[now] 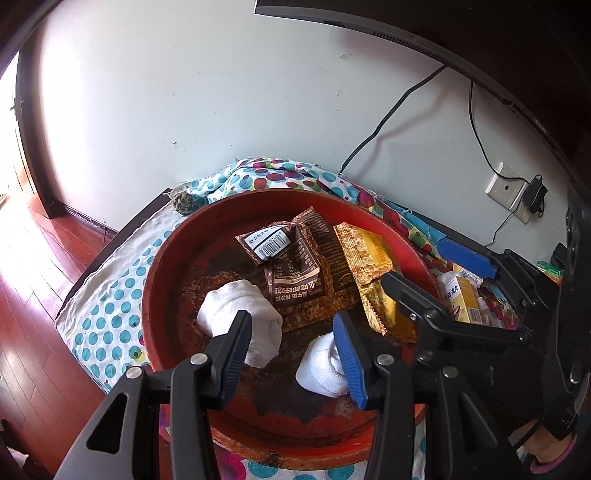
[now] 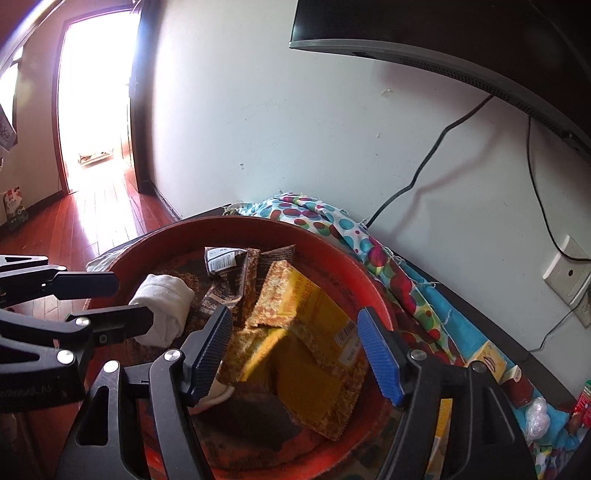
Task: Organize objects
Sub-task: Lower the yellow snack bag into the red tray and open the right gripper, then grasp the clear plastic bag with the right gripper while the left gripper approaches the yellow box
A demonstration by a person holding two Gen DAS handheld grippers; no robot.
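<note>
A round red tray point(image 1: 162, 258) point(image 2: 332, 236) holds brown snack packets point(image 1: 291, 266) point(image 2: 229, 280), yellow packets point(image 1: 373, 266) point(image 2: 306, 332) and two rolled white socks point(image 1: 240, 310) point(image 1: 321, 365). My left gripper point(image 1: 291, 350) point(image 2: 110, 302) stands open low over the tray, one finger in front of each sock roll and bare tray bottom in the gap. My right gripper point(image 2: 295, 354) point(image 1: 439, 275) hangs open above the yellow packets, which lie loose below its jaws. In the right wrist view one sock roll point(image 2: 166, 306) lies beside the left gripper's fingers.
The tray sits on a polka-dot cloth point(image 1: 110, 306) over a dark table by a white wall. A yellow medicine box point(image 1: 461, 299) and small items lie right of the tray. Cables point(image 2: 424, 173), a wall socket point(image 2: 565, 277) and a monitor point(image 2: 443, 29) are behind. Wooden floor point(image 1: 33, 258) lies left.
</note>
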